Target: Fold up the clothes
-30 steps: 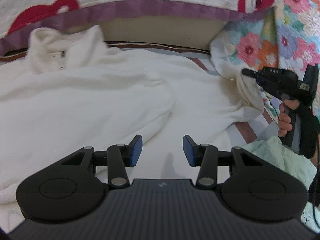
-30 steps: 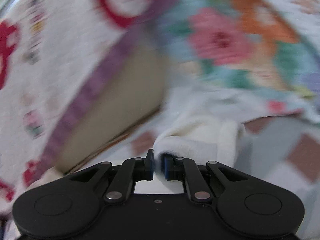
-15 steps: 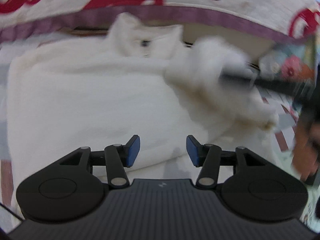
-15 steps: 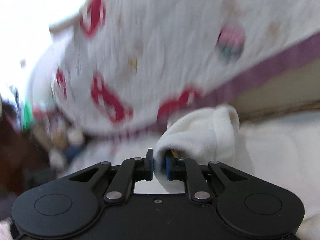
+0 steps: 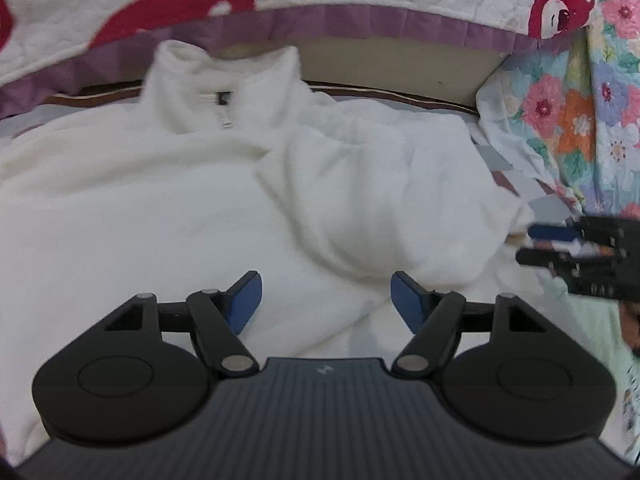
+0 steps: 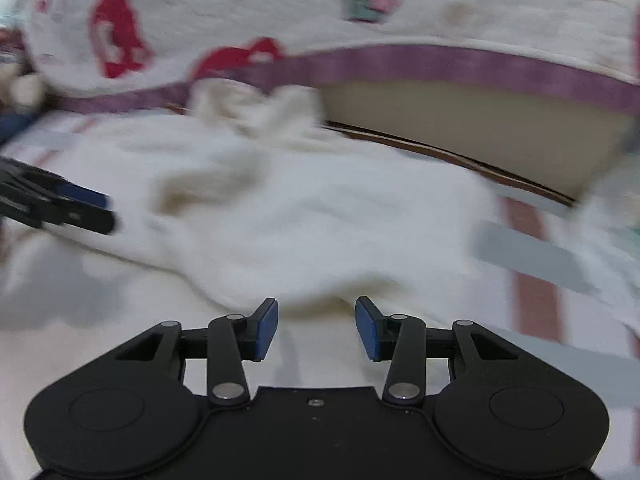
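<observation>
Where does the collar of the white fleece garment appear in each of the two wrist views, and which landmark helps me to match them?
Left wrist view: the collar stands in the upper left of centre, just under the purple quilt border.
Right wrist view: the collar is blurred, in the upper left of centre, also just below the purple quilt border.
Shared landmark: that purple border, with the beige panel under it to the right of the collar.

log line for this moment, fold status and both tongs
garment: white fleece top spread on bed, sleeve folded across | left tongs: just opening, nothing between | right tongs: just opening, sleeve released
</observation>
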Available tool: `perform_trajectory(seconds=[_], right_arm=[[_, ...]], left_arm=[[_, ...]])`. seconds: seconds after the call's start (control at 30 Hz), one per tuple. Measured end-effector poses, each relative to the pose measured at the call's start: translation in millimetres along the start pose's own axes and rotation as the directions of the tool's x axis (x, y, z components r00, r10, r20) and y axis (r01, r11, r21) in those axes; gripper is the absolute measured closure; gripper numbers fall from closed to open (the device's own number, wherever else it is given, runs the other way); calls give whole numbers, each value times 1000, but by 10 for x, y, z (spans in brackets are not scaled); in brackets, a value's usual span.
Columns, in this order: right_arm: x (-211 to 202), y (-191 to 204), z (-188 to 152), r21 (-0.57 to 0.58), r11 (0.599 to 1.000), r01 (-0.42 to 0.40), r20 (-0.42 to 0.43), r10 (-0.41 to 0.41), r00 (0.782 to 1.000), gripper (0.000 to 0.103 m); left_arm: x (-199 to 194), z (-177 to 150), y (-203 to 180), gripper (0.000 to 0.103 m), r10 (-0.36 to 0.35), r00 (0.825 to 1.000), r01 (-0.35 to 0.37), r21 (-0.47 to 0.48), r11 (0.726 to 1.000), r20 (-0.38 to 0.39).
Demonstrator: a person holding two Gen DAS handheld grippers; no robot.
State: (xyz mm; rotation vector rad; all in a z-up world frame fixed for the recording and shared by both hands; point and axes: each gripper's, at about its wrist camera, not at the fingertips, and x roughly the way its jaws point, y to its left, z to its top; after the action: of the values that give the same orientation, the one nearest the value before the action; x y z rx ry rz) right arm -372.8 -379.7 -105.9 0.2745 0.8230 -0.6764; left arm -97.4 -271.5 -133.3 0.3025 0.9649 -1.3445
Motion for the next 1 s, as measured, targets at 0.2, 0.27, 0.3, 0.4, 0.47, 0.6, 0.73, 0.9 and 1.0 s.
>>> perform_trajectory(seconds=[0.2, 0.27, 0.3, 0.4, 0.47, 0.6, 0.73, 0.9, 1.0], right_arm=[[-4, -225, -218, 124, 988, 94, -19, -92, 996, 53], [53, -247, -252, 124, 985, 119, -49, -114, 992, 53], [80, -257, -258, 130, 985, 113, -66, -105, 992, 52], [199, -305, -228, 219, 973, 76, -95, -56, 994, 47], [273, -356, -217, 274, 960, 59, -95, -34, 995, 44], [375, -451, -223, 305, 947, 104, -83, -82, 993, 47], [366, -584, -318, 381, 920, 92, -49, -80, 996, 49], [384, -564, -414, 403, 910, 98, -31, -93, 995, 51], [391, -518, -413, 390, 915, 109, -24, -108, 994, 52]], left_arm=[[347, 259, -192, 25, -6, 999, 6, 7, 1000, -33], [575, 270, -202, 26, 45, 995, -45, -2, 999, -92], [637, 269, -209, 27, 63, 994, -64, -3, 998, -92], [588, 330, -249, 75, 106, 994, -105, 37, 994, -27], [440, 406, -214, 84, 99, 995, -100, 22, 995, 24], [-179, 480, -219, 85, 141, 971, -156, 64, 986, 194], [-520, 395, -63, 82, 223, 955, -242, 77, 967, 194], [-322, -13, 396, 82, 263, 965, -262, -53, 964, 5], [-346, -155, 544, 83, 219, 976, -218, -134, 967, -12]])
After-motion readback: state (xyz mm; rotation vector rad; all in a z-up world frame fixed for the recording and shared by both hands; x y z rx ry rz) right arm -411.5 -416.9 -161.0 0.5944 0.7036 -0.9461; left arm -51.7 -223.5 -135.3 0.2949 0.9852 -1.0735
